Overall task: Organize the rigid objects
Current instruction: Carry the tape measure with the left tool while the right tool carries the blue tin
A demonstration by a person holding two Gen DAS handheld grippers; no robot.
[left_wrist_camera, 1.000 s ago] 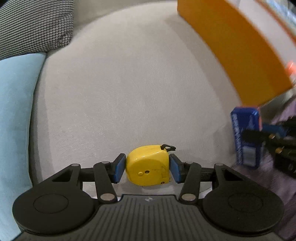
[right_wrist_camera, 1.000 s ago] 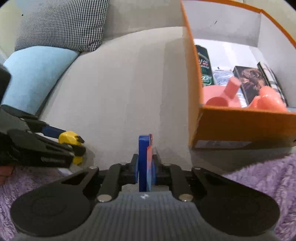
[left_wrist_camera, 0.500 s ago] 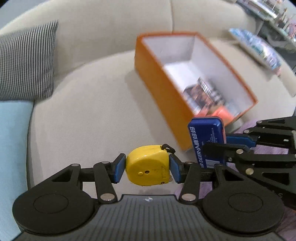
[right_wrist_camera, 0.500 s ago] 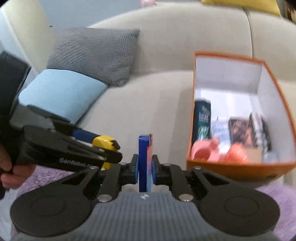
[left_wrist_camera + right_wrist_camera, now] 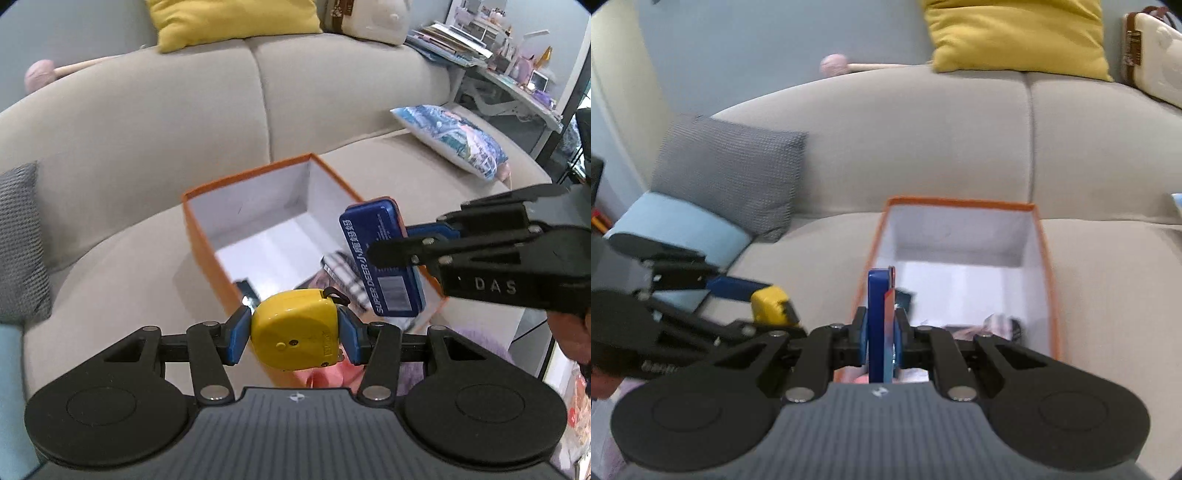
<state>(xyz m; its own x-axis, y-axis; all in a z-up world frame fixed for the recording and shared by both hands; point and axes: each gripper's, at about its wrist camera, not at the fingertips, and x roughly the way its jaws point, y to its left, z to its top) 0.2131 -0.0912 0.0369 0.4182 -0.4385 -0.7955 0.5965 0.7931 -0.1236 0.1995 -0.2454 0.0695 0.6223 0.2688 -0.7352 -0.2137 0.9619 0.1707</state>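
My left gripper (image 5: 294,336) is shut on a yellow tape measure (image 5: 295,334), held above the near corner of an open orange box (image 5: 199,229) on the sofa. The same tape measure (image 5: 768,302) shows at the left of the right wrist view. My right gripper (image 5: 881,341) is shut on a flat blue tin (image 5: 879,325), held upright on edge over the near end of the orange box (image 5: 1049,280). From the left wrist view the blue tin (image 5: 380,258) hangs over the box's right side. Several flat packs and pink objects lie at the box's near end; its far half is bare white.
The box sits on a beige sofa (image 5: 129,243). A grey cushion (image 5: 727,173) and a light blue one (image 5: 676,225) lie at the left, a yellow cushion (image 5: 1015,33) on the backrest, a printed pillow (image 5: 450,136) at the right. A purple fluffy rug (image 5: 476,343) lies below.
Both grippers have risen with their loads and tilted up, so the sofa back and the whole box interior have come into view. Both now hang over the box's near end.
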